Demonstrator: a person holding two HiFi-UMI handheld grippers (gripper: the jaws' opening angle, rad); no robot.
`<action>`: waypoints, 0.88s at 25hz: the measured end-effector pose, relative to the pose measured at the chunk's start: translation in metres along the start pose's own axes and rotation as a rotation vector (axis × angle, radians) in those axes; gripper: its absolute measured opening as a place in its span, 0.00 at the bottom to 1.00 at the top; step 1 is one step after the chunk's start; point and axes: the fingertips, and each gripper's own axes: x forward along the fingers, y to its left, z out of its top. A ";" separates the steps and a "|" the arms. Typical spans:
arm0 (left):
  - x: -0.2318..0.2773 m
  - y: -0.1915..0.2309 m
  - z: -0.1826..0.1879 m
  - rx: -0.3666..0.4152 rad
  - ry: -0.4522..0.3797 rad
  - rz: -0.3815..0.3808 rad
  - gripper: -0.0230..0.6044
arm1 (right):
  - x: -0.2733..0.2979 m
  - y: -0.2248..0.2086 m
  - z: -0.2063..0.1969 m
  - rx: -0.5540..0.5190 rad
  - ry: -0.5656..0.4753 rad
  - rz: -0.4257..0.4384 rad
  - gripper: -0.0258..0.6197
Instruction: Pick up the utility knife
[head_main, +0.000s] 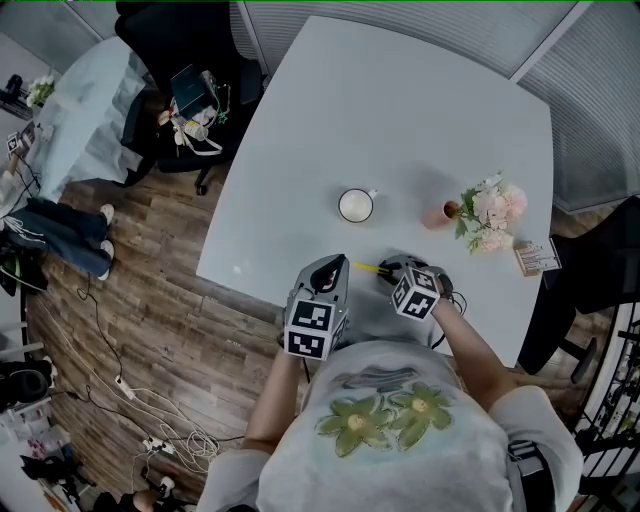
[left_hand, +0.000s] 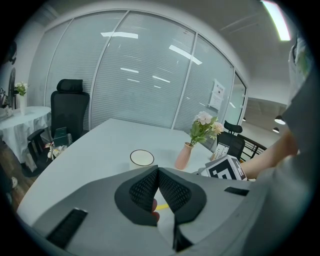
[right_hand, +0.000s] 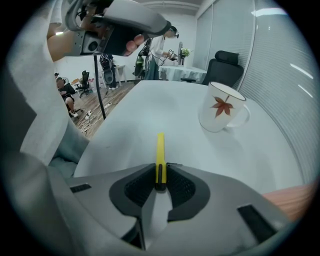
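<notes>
A room walled with frosted, slatted glass panels (left_hand: 140, 75) and floored in wood planking (head_main: 160, 300) is seen, and in it stands a smooth white table (head_main: 400, 110) with rounded corners. Both grippers are held low over the table's near edge, close in front of the person's body. The left gripper (head_main: 328, 268) is held on a shallow downward slant, its grey plastic shell broad and rounded; its black, finely ribbed pads are brought together at their tips, with nothing gripped between them. The right gripper (head_main: 388, 270) is tipped steeply down at the end of a bare, extended forearm, its marker cube turned upward. Its jaws are drawn narrow and its pads are pressed on the near end of the utility knife (right_hand: 160, 150), a slim, straight yellow bar with a dark strip along its gripped part. The knife's free end is pointed away over the tabletop, towards the left gripper; whether it is raised off the surface cannot be told. Farther back on the table a glossy white mug (right_hand: 220, 112) with a red leaf printed on its side is set, well apart from the knife. To its right a small, tapered pink vase (left_hand: 184, 156) is placed, filled with pale pink and white flowers (head_main: 492, 212).
</notes>
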 end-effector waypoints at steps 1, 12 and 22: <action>0.000 0.000 0.000 -0.001 -0.001 0.001 0.04 | 0.000 0.000 0.000 -0.001 0.002 -0.001 0.15; -0.001 0.003 -0.005 -0.001 0.003 0.008 0.04 | 0.002 0.001 -0.002 -0.025 0.016 -0.004 0.15; -0.004 0.003 -0.004 0.007 0.003 0.006 0.04 | -0.009 -0.001 0.001 0.003 -0.001 -0.023 0.15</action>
